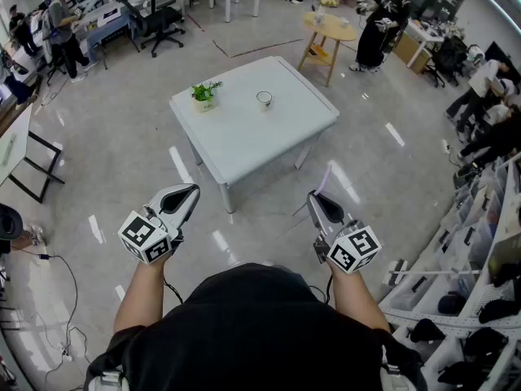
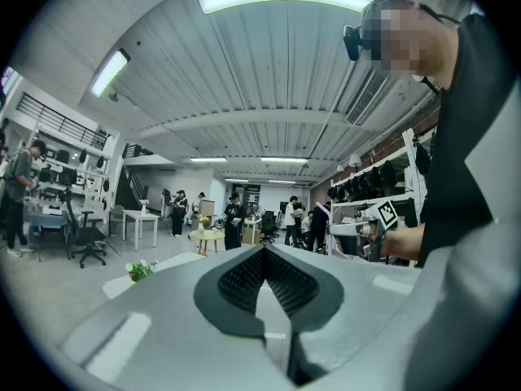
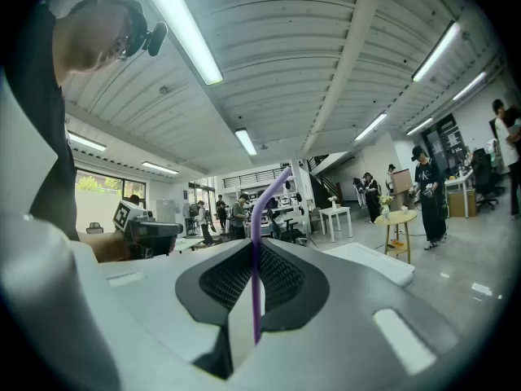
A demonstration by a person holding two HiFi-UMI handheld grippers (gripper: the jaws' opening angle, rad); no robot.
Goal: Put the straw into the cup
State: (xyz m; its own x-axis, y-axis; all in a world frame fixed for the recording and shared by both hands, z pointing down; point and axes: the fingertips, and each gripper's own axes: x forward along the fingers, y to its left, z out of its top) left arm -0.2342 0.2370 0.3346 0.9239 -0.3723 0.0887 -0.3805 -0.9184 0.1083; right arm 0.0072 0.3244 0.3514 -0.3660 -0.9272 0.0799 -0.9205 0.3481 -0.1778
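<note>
A: Closest to the head camera, what is seen?

B: A dark shirt (image 1: 244,324) and two bare forearms are seen. One gripper is held level in each hand, above a glossy grey floor (image 1: 122,161).

A: How are the right gripper's fingers set?

B: The right gripper (image 1: 313,195) is clamped. Its dark pads (image 3: 285,279) are pressed onto the purple straw (image 3: 255,243), which is pinched between them by its lower part. From the pads the straw is carried upward, and its top is bent over toward the right of the right gripper view. In the head view its free end is seen past the fingertips, toward the table.

A: And the left one?

B: The left gripper (image 1: 194,190) is seen with its fingers brought together at the tips. Nothing is held between them.

A: Where is the cup?

B: The cup (image 1: 264,98) is stood on the white table (image 1: 244,145), near a small potted plant (image 1: 203,94). It is kept well apart from both grippers and from the straw.
</note>
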